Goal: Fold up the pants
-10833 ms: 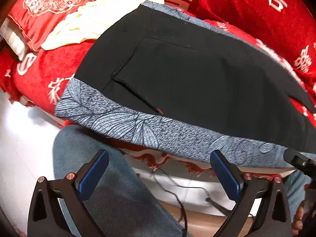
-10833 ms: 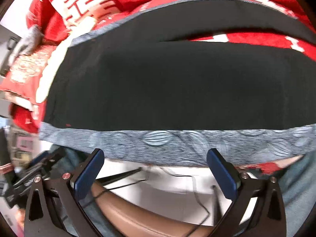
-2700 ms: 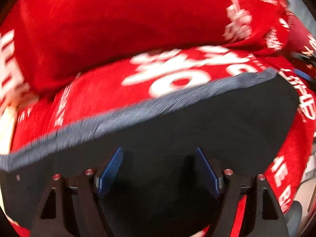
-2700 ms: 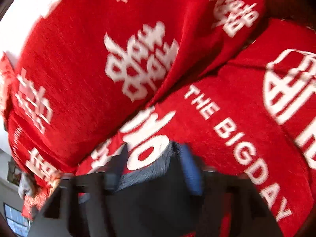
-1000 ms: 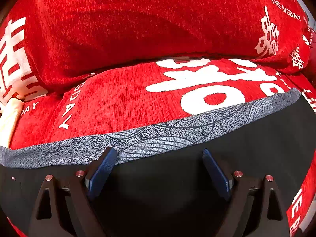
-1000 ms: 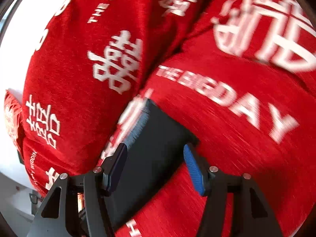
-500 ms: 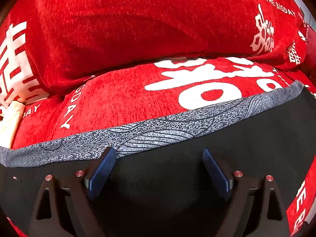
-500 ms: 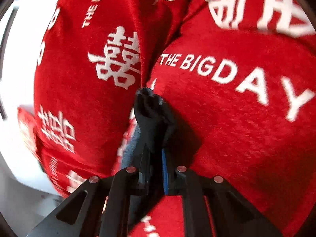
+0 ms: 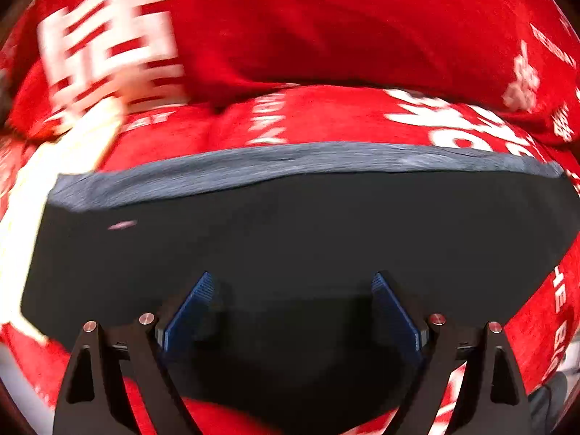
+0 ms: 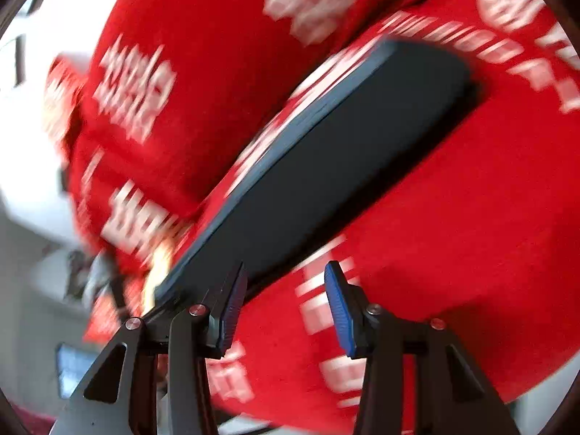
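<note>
The black pants (image 9: 290, 239) lie folded in a long flat strip on the red cover, with a grey patterned band (image 9: 290, 163) along their far edge. My left gripper (image 9: 290, 311) hovers over the near part of the pants, open, nothing between its blue pads. In the right wrist view the folded pants (image 10: 344, 152) run diagonally from lower left to upper right. My right gripper (image 10: 284, 304) is off the pants' near end, over the red cover; its jaws are opening and nothing is between them.
A red cover with white lettering (image 9: 362, 119) spreads under the pants, and a red cushion (image 9: 344, 25) rises behind them. A cream cloth (image 9: 72, 152) lies to the left. White floor and room clutter (image 10: 32, 217) show past the edge.
My right gripper let go of the bunched pants end and pulled back; the pants now lie flat. My left gripper drew back, so more of the pants shows.
</note>
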`<state>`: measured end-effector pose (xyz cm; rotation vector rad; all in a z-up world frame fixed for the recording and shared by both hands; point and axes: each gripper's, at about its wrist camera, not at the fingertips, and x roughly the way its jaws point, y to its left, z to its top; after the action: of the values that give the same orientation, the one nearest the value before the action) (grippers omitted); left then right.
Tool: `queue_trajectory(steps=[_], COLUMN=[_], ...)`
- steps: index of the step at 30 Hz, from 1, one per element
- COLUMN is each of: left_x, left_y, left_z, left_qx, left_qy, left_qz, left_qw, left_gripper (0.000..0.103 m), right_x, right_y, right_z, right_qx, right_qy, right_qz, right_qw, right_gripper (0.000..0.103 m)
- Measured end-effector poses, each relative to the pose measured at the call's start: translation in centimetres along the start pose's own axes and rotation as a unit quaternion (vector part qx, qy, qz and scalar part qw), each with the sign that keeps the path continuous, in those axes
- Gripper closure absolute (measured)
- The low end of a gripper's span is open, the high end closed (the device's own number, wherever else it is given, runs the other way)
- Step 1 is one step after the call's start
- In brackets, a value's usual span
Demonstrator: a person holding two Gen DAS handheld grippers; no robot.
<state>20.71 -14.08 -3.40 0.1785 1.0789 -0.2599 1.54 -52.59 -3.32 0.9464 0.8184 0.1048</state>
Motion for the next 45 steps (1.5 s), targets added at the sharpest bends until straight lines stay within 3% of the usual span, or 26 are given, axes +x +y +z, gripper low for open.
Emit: queue_trajectory(steps=[5, 9, 13, 16, 23, 24, 25, 30, 33, 36, 38, 40, 43, 45], left_x=[-1.6, -2.1, -0.2, 0.5, 0.8, 0.9, 0.8, 0.8, 0.7, -0.6, -2.0, -3.1, -3.7, -3.3], left_y=[7.1, 13.5, 18.5, 19.6, 19.9, 20.0, 20.1, 20.4, 20.1, 19.3, 18.2, 16.2, 11.2, 7.6], left_z=[-0.9, -0.6, -0.7, -1.3, -1.1, -1.0, -0.9, -1.1, -1.1, -1.4, -1.9, -2.1, -1.8, -1.5], left_qx=[-0.027, -0.051, -0.079, -0.068, -0.059, -0.058, -0.057, -0.060, -0.063, -0.058, -0.052, -0.042, -0.011, 0.015], left_qy=[-0.014, -0.032, -0.001, -0.012, -0.028, -0.027, -0.027, -0.027, -0.028, -0.022, -0.032, -0.044, -0.058, -0.057], left_qz=[0.046, 0.101, 0.126, 0.130, 0.113, 0.109, 0.105, 0.098, 0.107, 0.122, 0.104, 0.076, 0.025, -0.001], left_qw=[0.9985, 0.9930, 0.9889, 0.9891, 0.9915, 0.9919, 0.9924, 0.9931, 0.9919, 0.9906, 0.9927, 0.9953, 0.9979, 0.9983], left_gripper=[0.013, 0.013, 0.013, 0.001, 0.001, 0.001, 0.001, 0.001, 0.001, 0.001, 0.001, 0.001, 0.001, 0.001], right_x=[9.3, 15.9, 20.8, 22.3, 23.1, 23.2, 23.5, 21.2, 22.0, 20.4, 17.7, 14.5, 11.7, 11.4], right_y=[6.5, 9.2, 11.1, 11.5, 11.7, 11.8, 12.2, 15.1, 13.6, 13.1, 13.4, 13.3, 13.3, 13.4], right_z=[-3.7, -6.4, -9.0, -10.3, -10.0, -9.9, -9.7, -10.0, -11.1, -11.1, -10.4, -8.7, -5.4, -3.4], right_qx=[-0.029, 0.006, 0.003, 0.004, 0.011, 0.010, 0.004, -0.058, -0.061, -0.078, -0.121, -0.163, -0.185, -0.185], right_qy=[0.100, 0.170, 0.212, 0.225, 0.200, 0.199, 0.199, 0.170, 0.188, 0.194, 0.173, 0.132, 0.068, 0.049], right_qz=[0.067, 0.120, 0.120, 0.112, 0.109, 0.097, 0.078, 0.059, 0.013, 0.001, -0.019, -0.066, -0.119, -0.144], right_qw=[0.992, 0.978, 0.970, 0.968, 0.974, 0.975, 0.977, 0.982, 0.980, 0.978, 0.977, 0.976, 0.973, 0.971], right_gripper=[0.054, 0.054, 0.054, 0.054, 0.054, 0.066, 0.092, 0.094, 0.094, 0.092, 0.091, 0.091, 0.090, 0.091])
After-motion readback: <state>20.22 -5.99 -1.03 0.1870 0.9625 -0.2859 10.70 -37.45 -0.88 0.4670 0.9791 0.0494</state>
